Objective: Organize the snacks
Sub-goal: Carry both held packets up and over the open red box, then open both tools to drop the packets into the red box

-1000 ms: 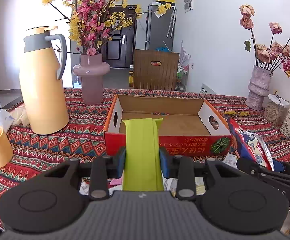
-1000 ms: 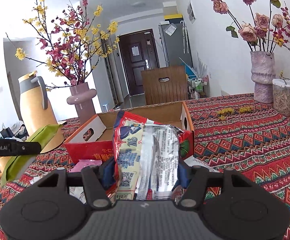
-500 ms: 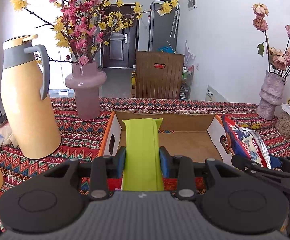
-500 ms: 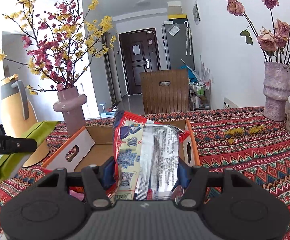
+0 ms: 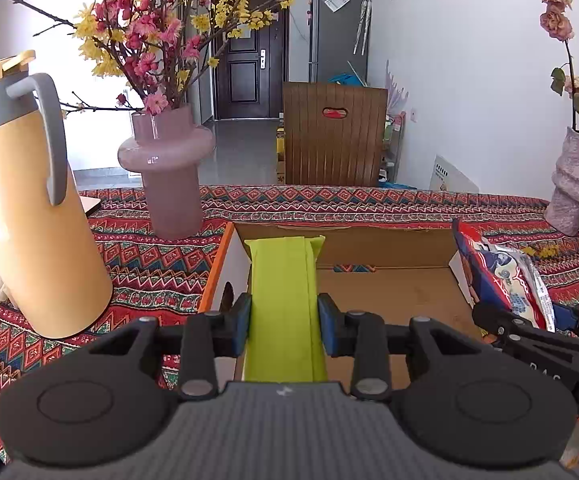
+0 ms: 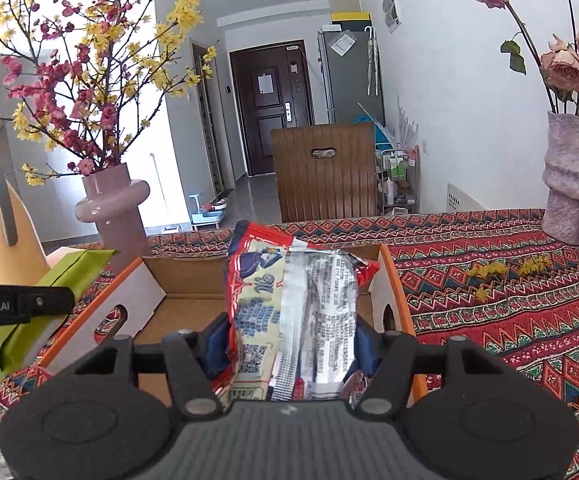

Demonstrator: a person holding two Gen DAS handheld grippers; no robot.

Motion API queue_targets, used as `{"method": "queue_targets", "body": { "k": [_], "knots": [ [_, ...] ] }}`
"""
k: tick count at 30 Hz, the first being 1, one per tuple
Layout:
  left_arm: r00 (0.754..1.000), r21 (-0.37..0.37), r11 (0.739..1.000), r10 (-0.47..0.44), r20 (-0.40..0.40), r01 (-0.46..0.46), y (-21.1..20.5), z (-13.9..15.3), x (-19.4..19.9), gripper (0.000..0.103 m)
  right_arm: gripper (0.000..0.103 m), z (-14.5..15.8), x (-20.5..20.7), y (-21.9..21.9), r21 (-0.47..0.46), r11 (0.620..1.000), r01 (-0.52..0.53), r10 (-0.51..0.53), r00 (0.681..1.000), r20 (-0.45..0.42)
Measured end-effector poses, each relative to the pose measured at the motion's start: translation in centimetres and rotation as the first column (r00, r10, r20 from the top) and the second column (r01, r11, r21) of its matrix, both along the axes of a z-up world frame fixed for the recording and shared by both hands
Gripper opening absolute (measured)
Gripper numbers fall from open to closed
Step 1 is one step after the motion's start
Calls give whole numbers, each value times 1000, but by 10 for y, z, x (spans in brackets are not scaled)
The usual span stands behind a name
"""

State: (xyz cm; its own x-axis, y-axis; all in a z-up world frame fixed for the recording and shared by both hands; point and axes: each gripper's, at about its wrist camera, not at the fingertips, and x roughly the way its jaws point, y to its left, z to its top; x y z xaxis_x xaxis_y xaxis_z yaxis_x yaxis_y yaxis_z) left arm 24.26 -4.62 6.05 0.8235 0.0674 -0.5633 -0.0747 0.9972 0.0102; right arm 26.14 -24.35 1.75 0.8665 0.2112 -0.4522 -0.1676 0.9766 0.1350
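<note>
My left gripper [image 5: 283, 322] is shut on a lime green snack packet [image 5: 283, 288] and holds it above the left part of an open cardboard box [image 5: 385, 292] with orange edges. My right gripper [image 6: 291, 340] is shut on a red, white and silver snack bag [image 6: 293, 308] and holds it above the right part of the same box [image 6: 177, 316]. The bag also shows at the right of the left wrist view [image 5: 505, 276]. The green packet shows at the left of the right wrist view [image 6: 45, 300]. The box floor looks bare.
On the patterned tablecloth [image 5: 149, 264] stand a tall yellow thermos jug [image 5: 29, 220] at left, a pink vase with blossom branches [image 5: 167, 172] behind the box, and a mottled vase with roses [image 6: 569, 184] at right. A wooden chair back [image 5: 333, 132] stands beyond the table.
Both grippers have moved forward with their packets, from in front of the box to above its inside. Their grip has not changed.
</note>
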Motion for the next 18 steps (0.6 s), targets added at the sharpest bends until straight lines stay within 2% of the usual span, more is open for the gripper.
{"method": "queue_targets", "body": {
  "k": [7,11,12,13,14,15,16,18],
  "knots": [
    [999,-4,1000,14,-41,-15,6,-17,18,36,61,-12,12,0,3,1000,7,-7,1000,-30],
    [999,-3,1000,21,-36,-21,8,-18,16,36,69,-12,10,0,4,1000,12,-12,1000,-27],
    [999,-3,1000,20,-32,-20,8,-17,15,41,71,-11,9,-1,5,1000,12,-12,1000,-22],
    [999,-4,1000,21,-27,-21,9,-16,13,49,73,-10,8,-1,9,1000,12,-12,1000,-16],
    [999,-1,1000,27,-20,-27,9,-15,11,54,80,-9,6,-2,14,1000,13,-12,1000,-9],
    [999,2,999,32,-13,-32,9,-14,9,64,88,-8,4,-3,18,1000,16,-16,1000,-1],
    [999,1,999,34,-6,-34,9,-13,7,74,91,-7,2,-4,20,1000,18,-18,1000,7],
    [999,4,999,41,9,-41,10,-11,2,86,99,-4,-1,-7,29,999,19,-19,1000,16]
  ]
}}
